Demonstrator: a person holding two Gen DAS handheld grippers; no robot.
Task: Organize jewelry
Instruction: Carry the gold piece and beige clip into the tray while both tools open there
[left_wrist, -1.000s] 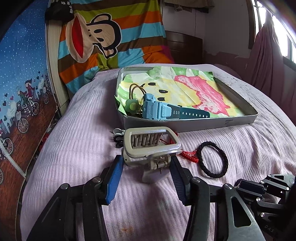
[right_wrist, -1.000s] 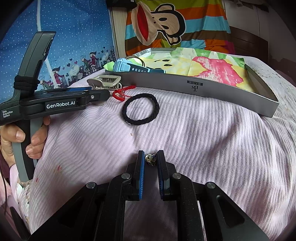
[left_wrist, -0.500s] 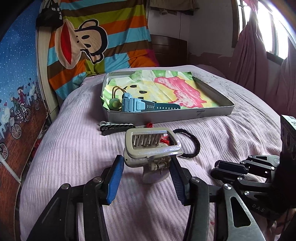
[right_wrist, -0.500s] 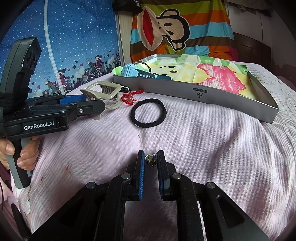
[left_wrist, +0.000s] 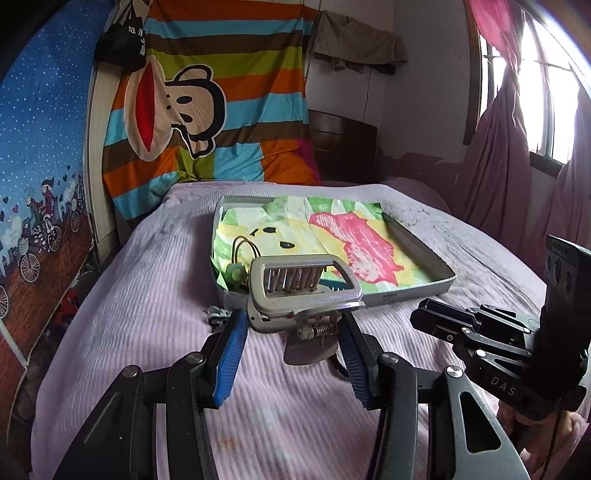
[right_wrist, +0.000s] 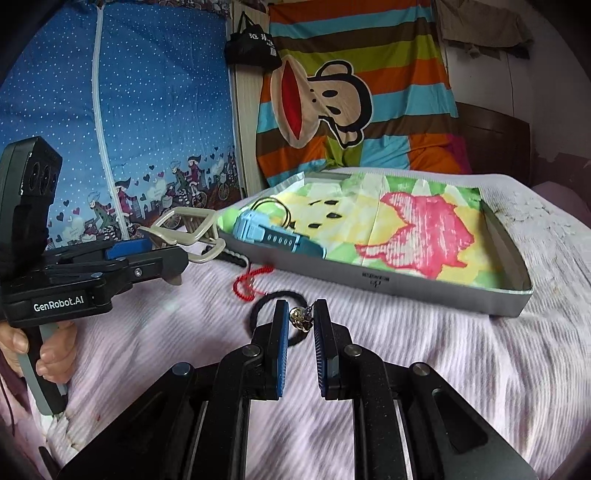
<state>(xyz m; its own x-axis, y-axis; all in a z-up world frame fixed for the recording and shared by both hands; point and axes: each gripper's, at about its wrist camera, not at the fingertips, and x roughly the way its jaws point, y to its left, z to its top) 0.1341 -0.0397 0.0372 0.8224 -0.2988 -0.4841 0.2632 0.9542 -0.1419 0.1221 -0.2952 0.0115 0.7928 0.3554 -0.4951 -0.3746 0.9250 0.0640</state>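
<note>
My left gripper (left_wrist: 291, 325) is shut on a beige hair claw clip (left_wrist: 303, 286), held above the bed; the right wrist view shows the same clip (right_wrist: 184, 232) in the left gripper (right_wrist: 162, 254). My right gripper (right_wrist: 301, 315) is shut on a small gold trinket (right_wrist: 301, 317), lifted off the sheet. A grey tray (right_wrist: 406, 284) lined with a bright printed cloth holds a blue watch (right_wrist: 273, 236) and a green-beaded hair tie (left_wrist: 236, 271). A black hair band (right_wrist: 258, 310) and a red cord (right_wrist: 247, 284) lie on the bed in front of the tray.
A pink ribbed bedsheet (left_wrist: 147, 295) covers the bed. A dark hair clip (left_wrist: 218, 315) lies by the tray's near left corner. A striped monkey blanket (left_wrist: 207, 110) hangs at the headboard. A person's hand (right_wrist: 44, 354) holds the left gripper's handle. Curtains (left_wrist: 498, 166) hang at right.
Both grippers have risen off the bed with their loads, the claw clip and the gold trinket, and tilted up so the tray and the wall show more.
</note>
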